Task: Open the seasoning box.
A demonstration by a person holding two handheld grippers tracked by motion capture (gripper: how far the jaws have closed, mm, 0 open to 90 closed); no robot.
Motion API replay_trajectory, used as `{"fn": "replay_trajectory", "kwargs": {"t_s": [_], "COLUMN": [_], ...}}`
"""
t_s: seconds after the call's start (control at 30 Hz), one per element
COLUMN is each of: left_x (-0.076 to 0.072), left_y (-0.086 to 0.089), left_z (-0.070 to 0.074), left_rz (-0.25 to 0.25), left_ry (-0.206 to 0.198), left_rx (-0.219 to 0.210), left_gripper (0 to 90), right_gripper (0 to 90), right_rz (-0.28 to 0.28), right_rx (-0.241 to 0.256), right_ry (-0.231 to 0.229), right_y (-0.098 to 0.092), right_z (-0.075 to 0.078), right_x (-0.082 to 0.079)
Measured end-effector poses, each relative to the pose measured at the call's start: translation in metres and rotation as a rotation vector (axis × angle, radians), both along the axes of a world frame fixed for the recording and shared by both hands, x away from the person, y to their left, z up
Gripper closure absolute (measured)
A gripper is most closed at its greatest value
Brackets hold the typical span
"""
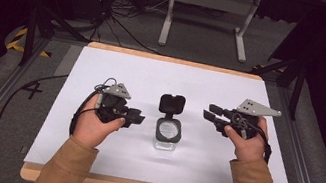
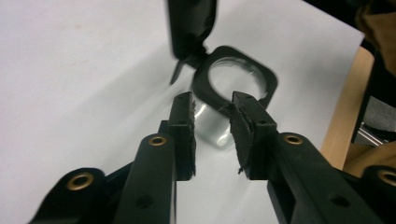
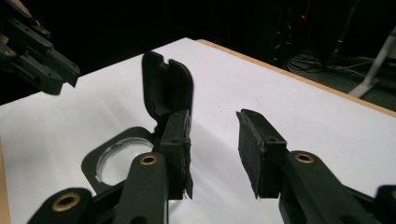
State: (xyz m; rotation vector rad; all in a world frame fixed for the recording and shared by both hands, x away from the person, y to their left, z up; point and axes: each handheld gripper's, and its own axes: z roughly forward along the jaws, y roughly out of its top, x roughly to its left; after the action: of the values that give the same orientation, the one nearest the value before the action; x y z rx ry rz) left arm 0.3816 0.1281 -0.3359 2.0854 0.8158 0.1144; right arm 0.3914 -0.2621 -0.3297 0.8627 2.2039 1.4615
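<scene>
The one readable sign is a dark figure "4" marked on the grey floor just left of the table's white top in the high view; the clear container with the black hinged lid carries no legible text.
</scene>
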Motion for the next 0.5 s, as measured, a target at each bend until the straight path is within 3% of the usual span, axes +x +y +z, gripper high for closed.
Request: {"fn": "replay_trajectory", "kwargs": {"t_s": [0.2, 0.37, 0.5], "left_x": [0.007, 0.018, 0.025], "left_y": [0.018, 0.035, 0.044], "left_z": [-0.001, -0.009, -0.018], "left_rz": [0.042, 0.082, 0.111], "left_ry": [0.023, 0.027, 0.031], "left_rx": [-0.002, 0.015, 0.006], "left_gripper": [65.2, 62.0, 57.6], "right_gripper": [61.8, 56.5, 51.1], "right_rz": [-0.049, -0.078, -0.129], "right_rx": [-0.037, -0.043, -0.083], "right_ry": [0.046, 0.102, 0.126], "right_y": [-0.019, -0.036, -0.048], "right_z": [0.001, -0.003, -0.009], "right_x": [0.001, 0.007, 0.013]}}
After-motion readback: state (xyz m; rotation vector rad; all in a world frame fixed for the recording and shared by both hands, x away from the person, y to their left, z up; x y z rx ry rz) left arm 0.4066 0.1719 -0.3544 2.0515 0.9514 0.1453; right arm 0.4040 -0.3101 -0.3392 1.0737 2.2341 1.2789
